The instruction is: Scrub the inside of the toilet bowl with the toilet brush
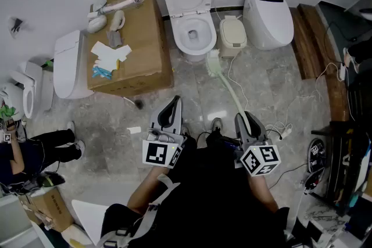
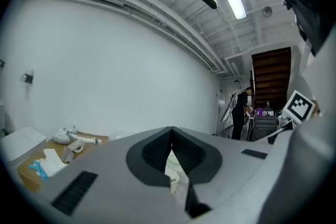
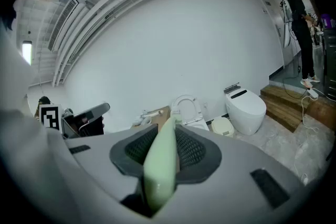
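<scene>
glossy ceramic toilet [image 1: 180,26], matt cardboard box [image 1: 142,26]

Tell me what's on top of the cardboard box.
On the cardboard box: white fittings, loose white papers and a small blue item. Anything beneath the papers is hidden.

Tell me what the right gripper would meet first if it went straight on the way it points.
The brush in the right gripper leads; its head would likely meet the toilet's front rim first, though depth is unclear.
</scene>
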Available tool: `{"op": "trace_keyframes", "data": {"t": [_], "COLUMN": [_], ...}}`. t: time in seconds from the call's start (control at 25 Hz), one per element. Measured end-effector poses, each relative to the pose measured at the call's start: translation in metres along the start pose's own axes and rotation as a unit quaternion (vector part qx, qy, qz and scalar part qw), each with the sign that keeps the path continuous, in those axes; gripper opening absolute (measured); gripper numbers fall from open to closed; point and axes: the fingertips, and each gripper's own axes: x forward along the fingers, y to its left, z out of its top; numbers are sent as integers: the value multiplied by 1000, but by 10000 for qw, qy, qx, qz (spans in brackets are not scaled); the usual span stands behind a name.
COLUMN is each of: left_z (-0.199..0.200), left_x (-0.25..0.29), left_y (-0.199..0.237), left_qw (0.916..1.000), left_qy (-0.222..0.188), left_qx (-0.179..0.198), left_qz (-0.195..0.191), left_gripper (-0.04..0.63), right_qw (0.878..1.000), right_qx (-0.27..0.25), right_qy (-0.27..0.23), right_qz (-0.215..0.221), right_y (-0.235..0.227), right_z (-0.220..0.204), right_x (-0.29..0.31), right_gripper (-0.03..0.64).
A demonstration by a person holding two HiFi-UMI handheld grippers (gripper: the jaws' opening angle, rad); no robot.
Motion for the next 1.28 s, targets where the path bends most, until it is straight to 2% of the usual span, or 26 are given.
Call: {"op": "trace_keyframes", "data": {"t": [0.4, 0.88, 1.08, 1.28], "left_z": [-2, -19, -28, -28], "left_x": [-12, -26, -15, 16], "left_y": [17, 58, 70, 90], "left_qw": [10000, 9993, 9989, 9992], "left_qy": [30, 120, 240, 282], "left_qx": [-43, -226, -317, -239], "left_qz": [-82, -287, -262, -118], "left_gripper": [8, 9, 9, 8], "right_qw": [10000, 9992, 9988, 9991], "right_qx": [59, 344, 421, 375], "right_qy": [-16, -87, -36, 76], "right_qz": [-22, -210, -262, -202], "right_y": [19, 54, 51, 32], "right_z": [-9, -26, -23, -11], "right_x": [8, 29, 46, 92], "right_gripper": [112, 112, 112, 112]}}
